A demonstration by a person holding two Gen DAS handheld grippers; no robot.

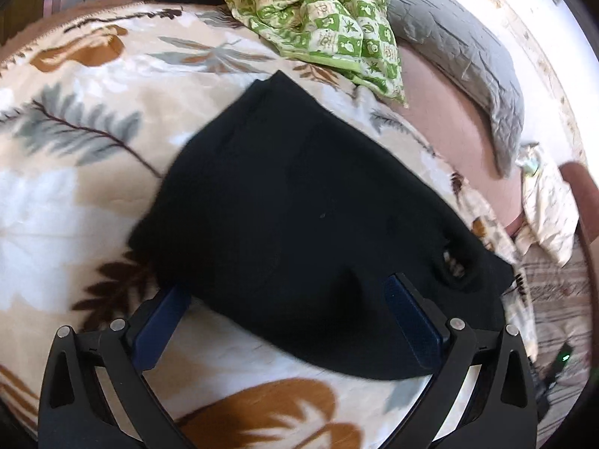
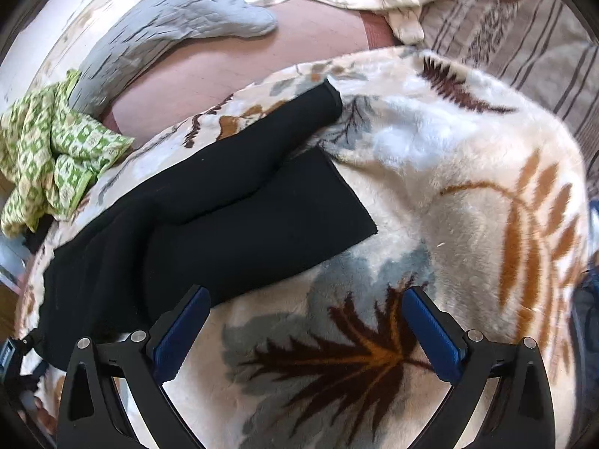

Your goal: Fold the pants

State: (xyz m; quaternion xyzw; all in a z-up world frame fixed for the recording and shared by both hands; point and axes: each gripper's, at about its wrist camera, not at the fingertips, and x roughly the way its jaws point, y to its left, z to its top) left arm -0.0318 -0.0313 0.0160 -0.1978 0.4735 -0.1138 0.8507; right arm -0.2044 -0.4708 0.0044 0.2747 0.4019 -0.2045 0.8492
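Note:
Black pants (image 1: pixel 299 205) lie flat on a cream leaf-patterned blanket (image 1: pixel 75 205). In the left wrist view the wide waist end fills the middle. My left gripper (image 1: pixel 288 292) is open, its blue pads over the near edge of the fabric, holding nothing. In the right wrist view the pants (image 2: pixel 232 217) stretch from lower left toward upper middle, with the two legs overlapping and their hems at the far end. My right gripper (image 2: pixel 307 295) is open and empty over the blanket (image 2: pixel 468 187), just right of the near leg.
A green-and-white patterned cloth (image 1: pixel 322 26) lies bunched at the far edge, also in the right wrist view (image 2: pixel 56 149). A grey quilted pillow (image 1: pixel 460 52) rests on a pink sheet (image 1: pixel 441 112). A striped cover (image 2: pixel 524 37) lies beyond the blanket.

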